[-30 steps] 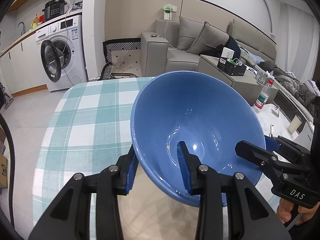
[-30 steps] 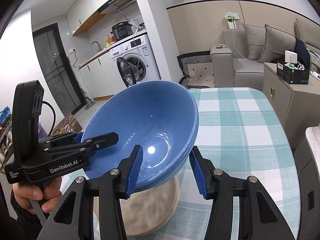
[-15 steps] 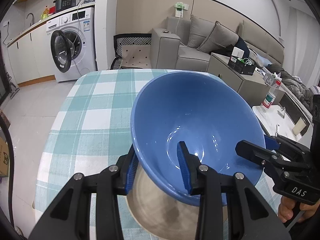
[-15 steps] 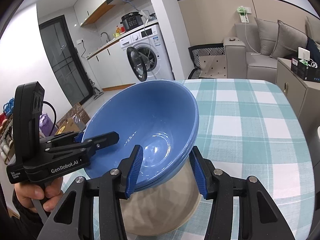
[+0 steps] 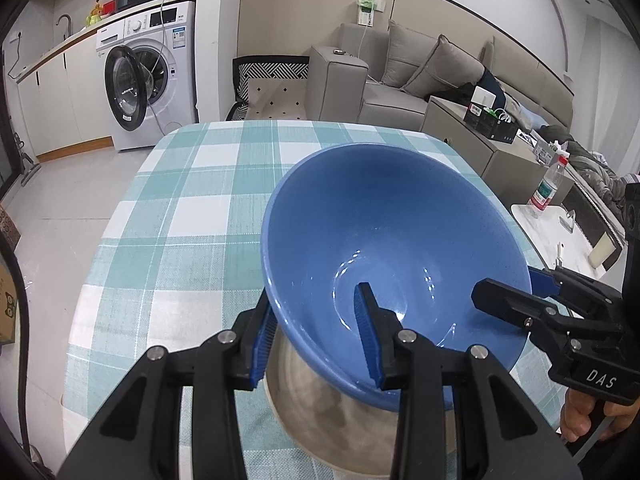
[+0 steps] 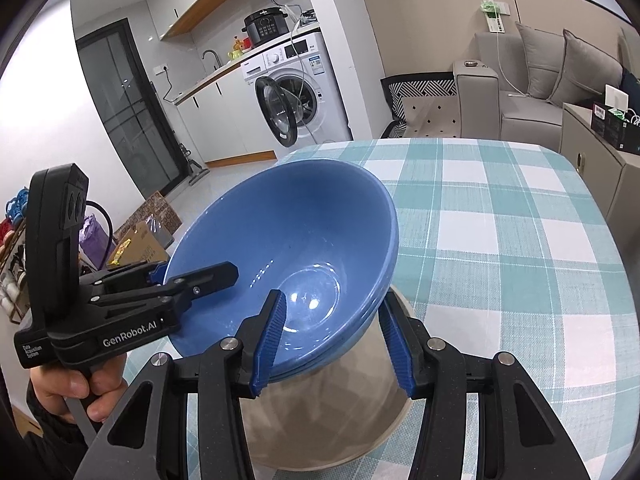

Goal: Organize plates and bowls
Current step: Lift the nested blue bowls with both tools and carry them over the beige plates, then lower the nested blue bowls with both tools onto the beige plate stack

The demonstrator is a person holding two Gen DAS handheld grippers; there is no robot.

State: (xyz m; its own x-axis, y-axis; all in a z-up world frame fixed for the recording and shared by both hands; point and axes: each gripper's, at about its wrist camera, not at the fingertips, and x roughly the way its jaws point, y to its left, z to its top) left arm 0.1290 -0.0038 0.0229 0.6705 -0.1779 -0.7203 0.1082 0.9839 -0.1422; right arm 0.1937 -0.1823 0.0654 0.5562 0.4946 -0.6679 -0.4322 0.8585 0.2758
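A large blue bowl (image 5: 400, 232) hangs tilted above a beige plate (image 5: 320, 420) on the checked table (image 5: 180, 220). My left gripper (image 5: 314, 340) is shut on the bowl's near rim, one finger inside and one outside. My right gripper (image 6: 332, 340) is shut on the opposite rim of the blue bowl (image 6: 300, 232), where a second rim line shows just under the first. The beige plate (image 6: 340, 420) lies directly beneath. Each gripper shows in the other's view, with a hand on its handle.
The teal and white table (image 6: 500, 240) stretches away beyond the bowl. A white side table (image 5: 560, 236) with a bottle (image 5: 546, 190) stands to the right. A washing machine (image 5: 148, 76) and sofa (image 5: 400, 80) are further back. Boxes (image 6: 140, 240) lie on the floor at left.
Both grippers have come down and forward with the blue bowl still clamped. The beige plate now shows more fully under the bowl, and the grips are unchanged.
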